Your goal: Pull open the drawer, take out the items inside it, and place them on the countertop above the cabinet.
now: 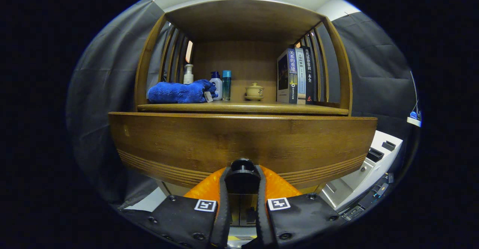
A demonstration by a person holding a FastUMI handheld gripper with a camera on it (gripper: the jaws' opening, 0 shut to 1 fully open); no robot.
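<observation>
The fingers [242, 189] sit closed on the drawer knob [242, 165] between them, and the drawer front [239, 144] stands just ahead of them. Above and beyond it lies the tabletop [243, 108] of the cabinet. On it, beyond the fingers to the left, a folded towel [179, 92] lies, with a pump bottle [188, 74] behind it. Right of the towel stand two bottles [220, 85] side by side, then a small lidded pot [254, 91] on a saucer. Further right, books [295, 76] stand upright against the side slats
</observation>
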